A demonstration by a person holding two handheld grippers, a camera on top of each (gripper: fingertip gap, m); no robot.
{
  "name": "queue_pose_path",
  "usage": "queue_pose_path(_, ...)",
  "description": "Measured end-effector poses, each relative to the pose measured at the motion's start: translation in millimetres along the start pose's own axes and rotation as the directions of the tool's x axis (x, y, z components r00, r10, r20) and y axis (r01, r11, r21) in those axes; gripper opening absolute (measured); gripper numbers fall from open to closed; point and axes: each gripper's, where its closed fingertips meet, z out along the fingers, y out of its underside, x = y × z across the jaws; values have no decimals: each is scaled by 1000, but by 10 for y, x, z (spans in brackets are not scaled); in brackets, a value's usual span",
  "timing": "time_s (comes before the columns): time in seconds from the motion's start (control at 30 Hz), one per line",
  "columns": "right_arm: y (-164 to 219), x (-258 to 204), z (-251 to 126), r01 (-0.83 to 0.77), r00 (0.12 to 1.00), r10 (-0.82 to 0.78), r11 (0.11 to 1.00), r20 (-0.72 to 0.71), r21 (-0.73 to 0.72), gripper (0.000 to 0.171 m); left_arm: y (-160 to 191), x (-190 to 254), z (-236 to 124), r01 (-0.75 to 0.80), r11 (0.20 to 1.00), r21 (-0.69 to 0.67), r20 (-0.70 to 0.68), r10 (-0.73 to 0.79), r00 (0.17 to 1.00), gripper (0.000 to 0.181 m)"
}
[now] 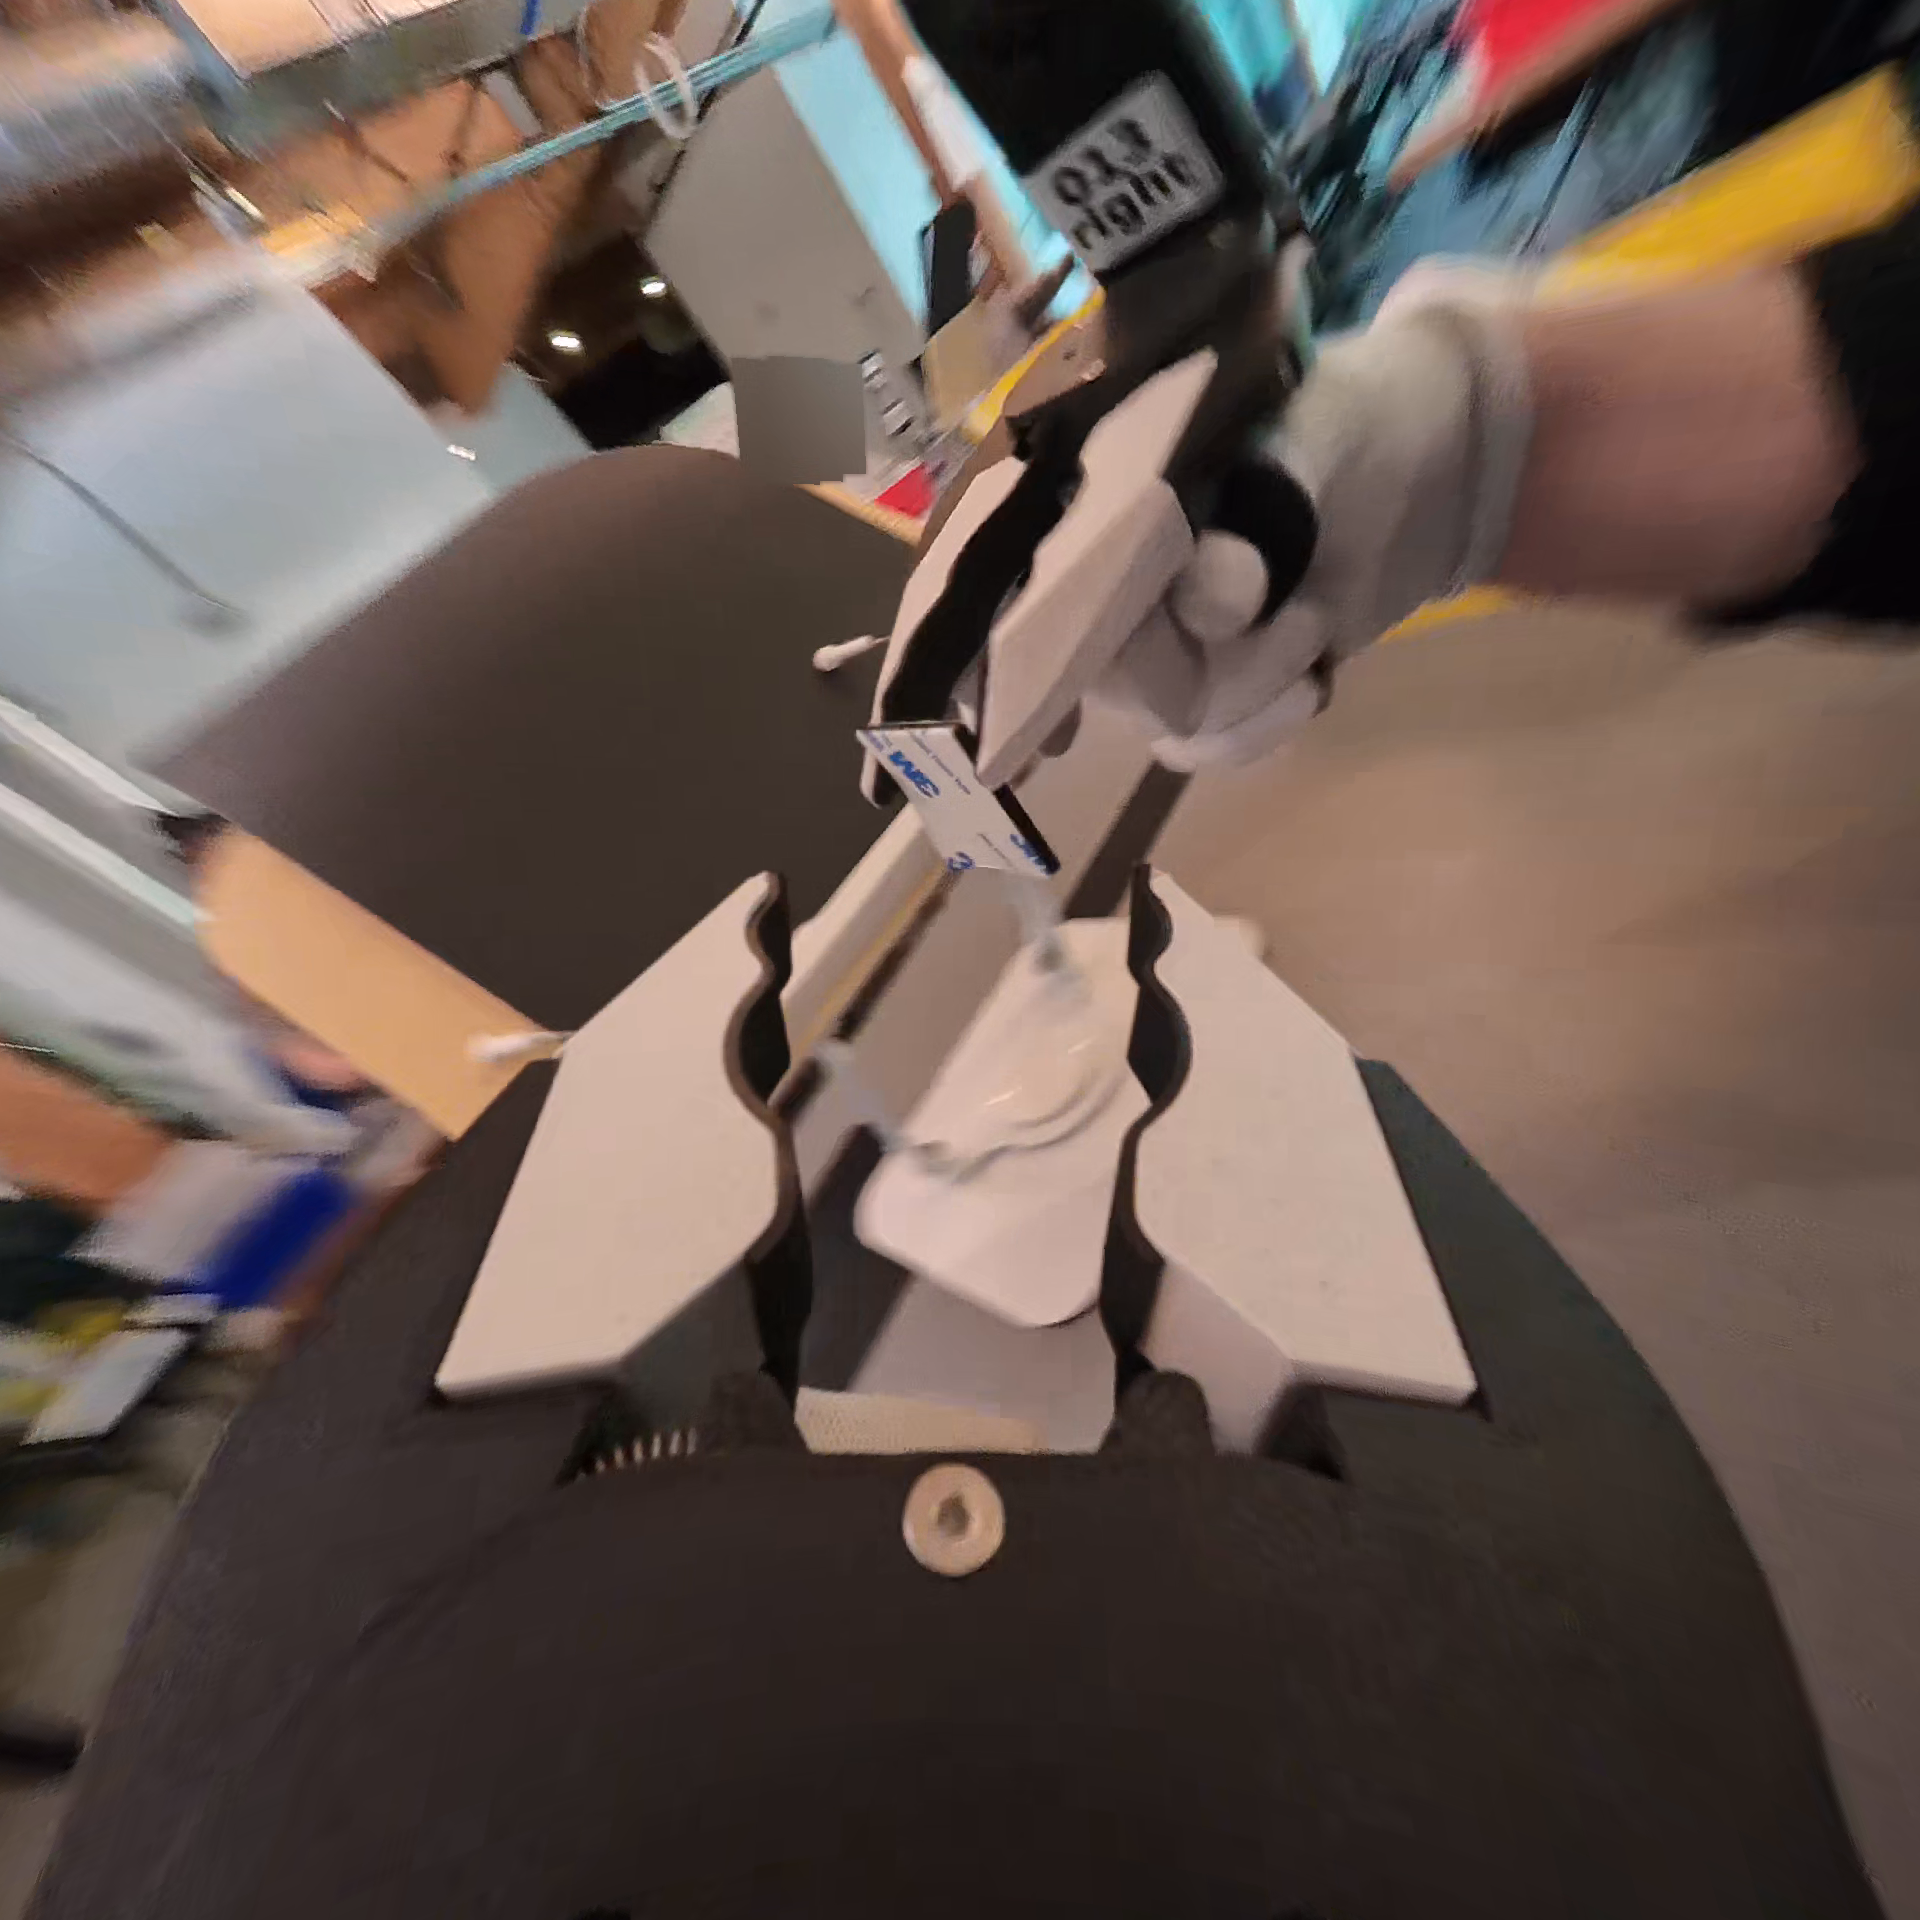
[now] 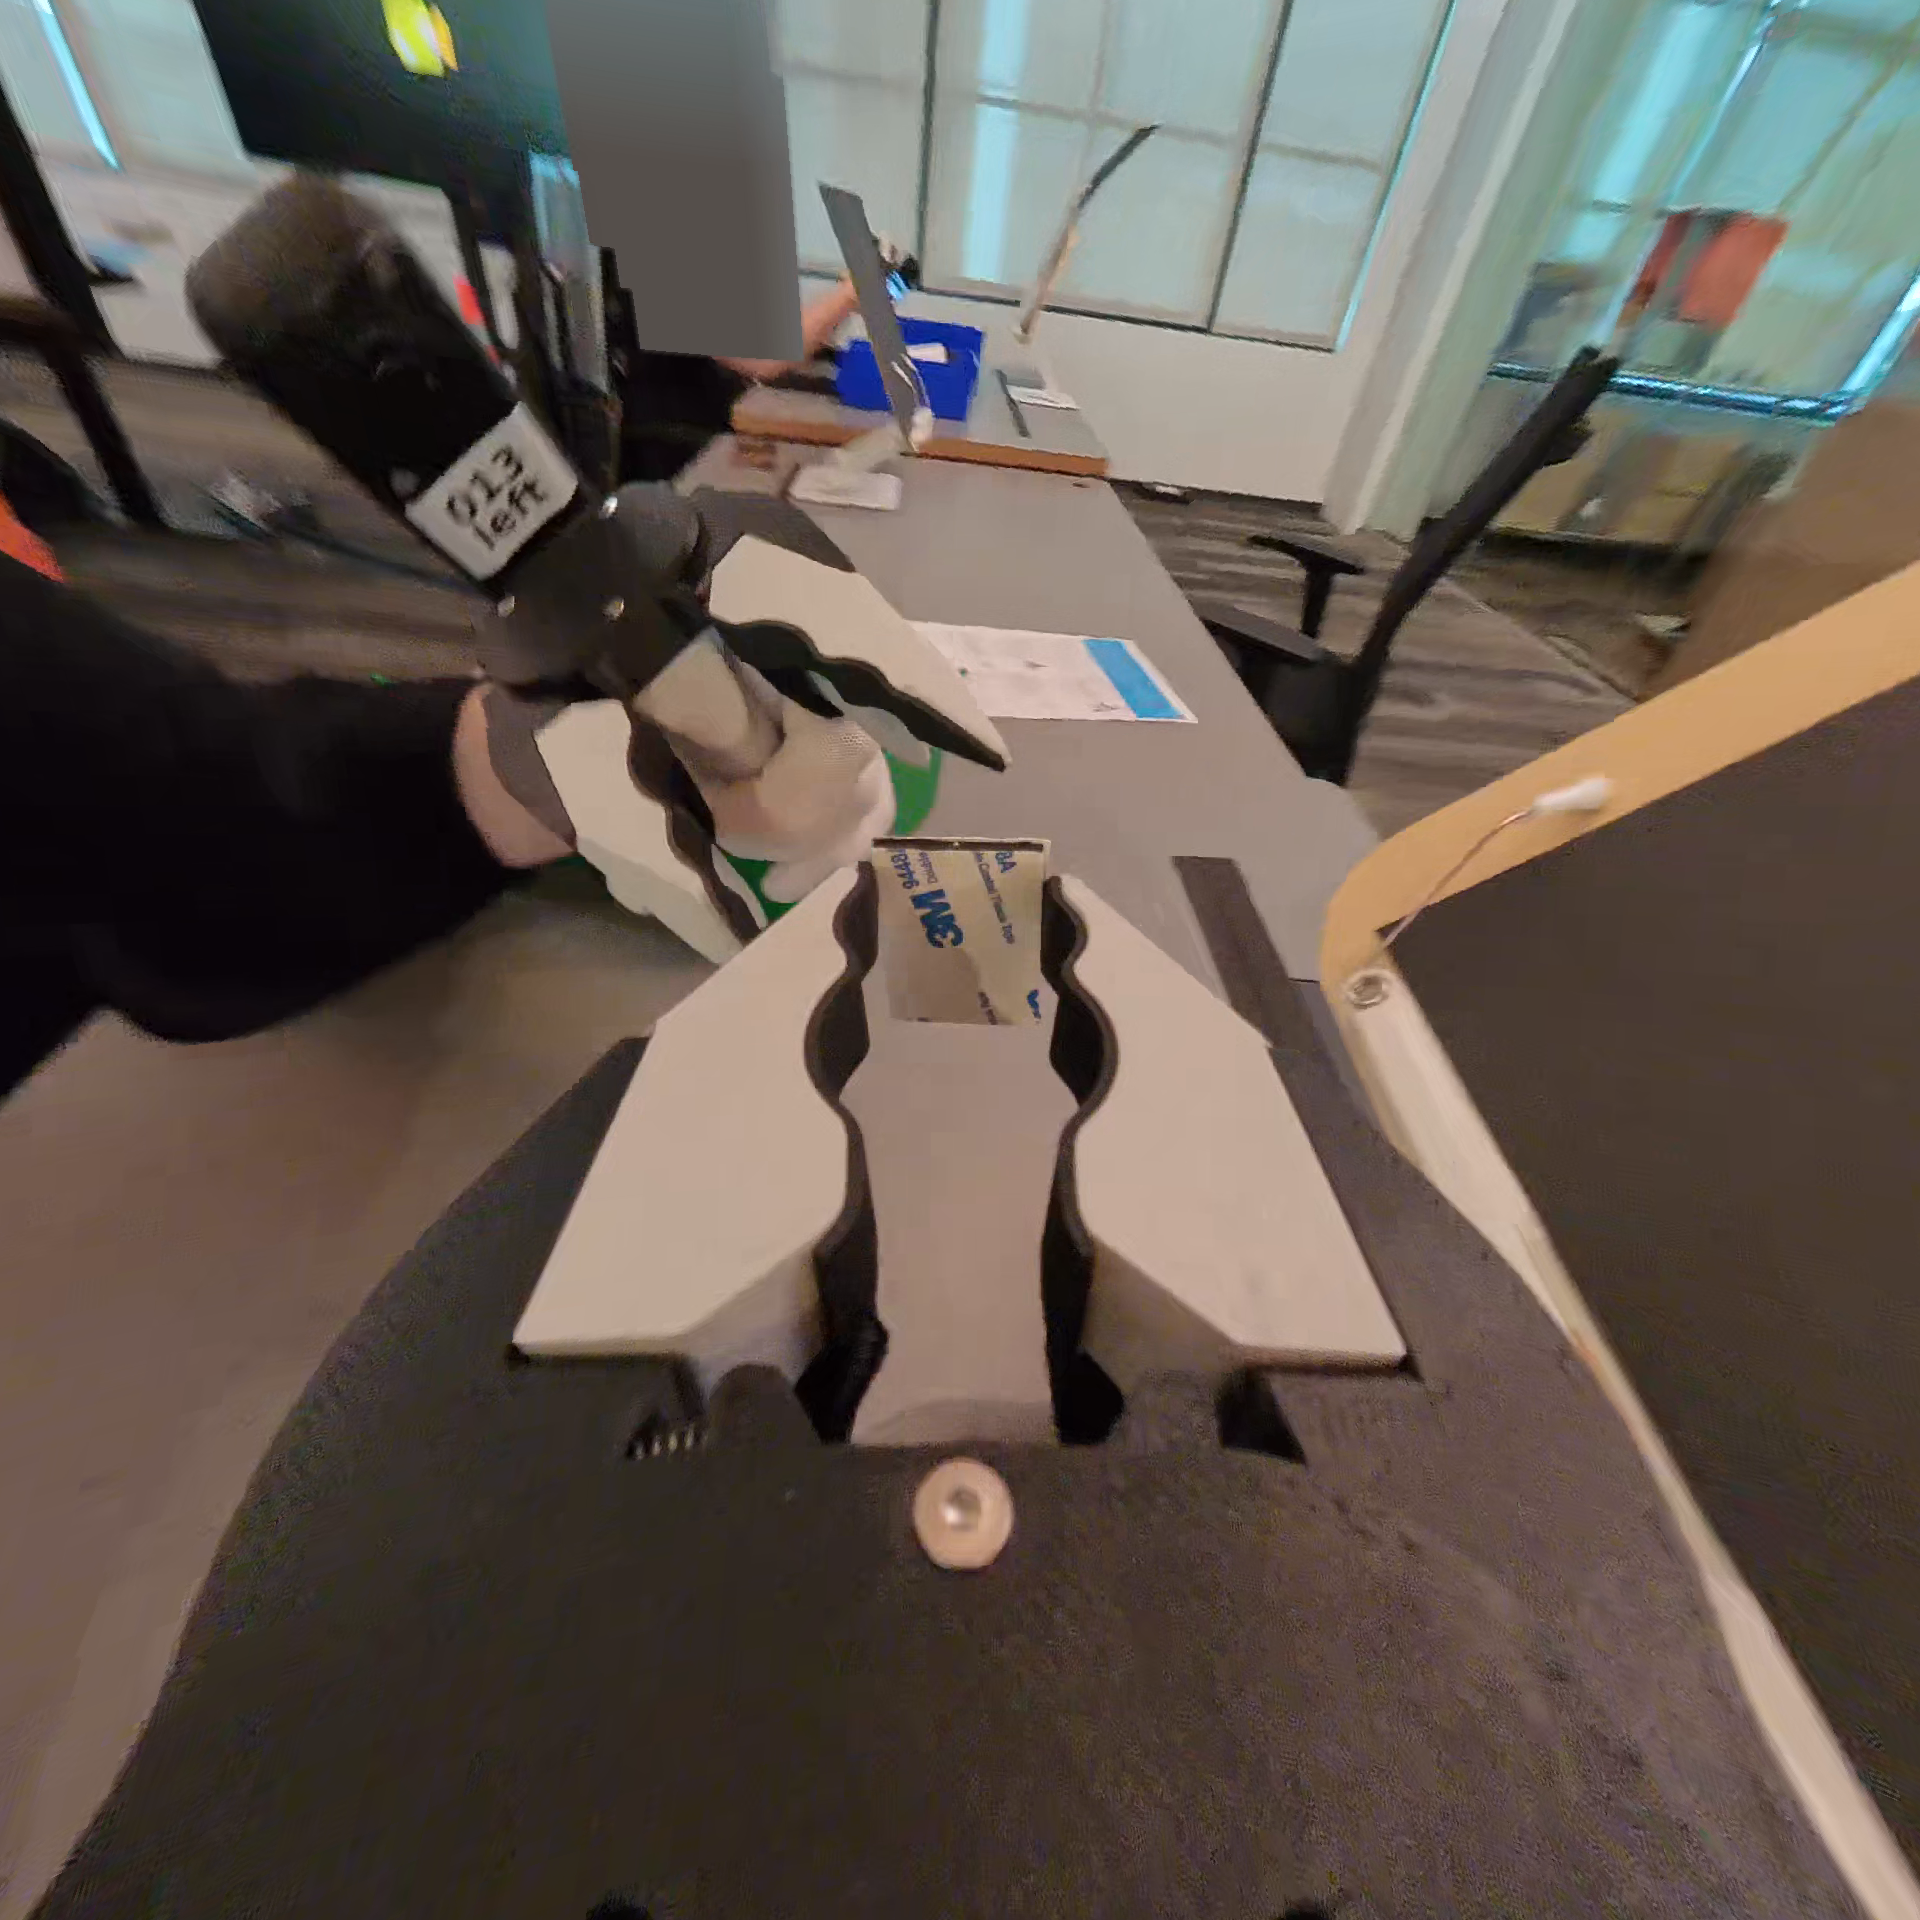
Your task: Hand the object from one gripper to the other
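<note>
Left tongs [image 1: 961,1039] released, nothing between fingers, held over grey bench [image 2: 1018,551] by gloved hand [image 2: 790,800]. Right tongs [image 2: 961,914] clenched on flat white pad [image 2: 961,935] with printed backing, pad pinched at fingertips, standing clear of bench, near but apart from left tongs. Bench carried paper sheet [image 2: 1060,675], blue box [image 2: 914,374] farther back. Right: dark partition with tan rim [image 2: 1621,748], black office chair [image 2: 1382,623], glass-panelled wall [image 2: 1143,156] behind.
</note>
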Motion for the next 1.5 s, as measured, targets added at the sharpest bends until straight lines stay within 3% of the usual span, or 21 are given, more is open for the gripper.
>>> queue_pose_path(0.17,141,-47,30,-189,974,189,982,122,-9,28,-51,127,80,-297,953,-60,82,302,950,68)
queue_pose_path(0.33,191,-139,57,-273,939,271,962,211,-24,29,3,184,140,-425,899,-108,123,436,892,67)
queue_pose_path(0.63,222,-133,59,-305,927,308,951,212,-48,28,151,245,240,-487,856,-171,116,509,853,60)
queue_pose_path(1.5,307,-55,33,-334,922,343,939,181,-79,28,106,301,264,-517,845,-140,168,534,828,41)
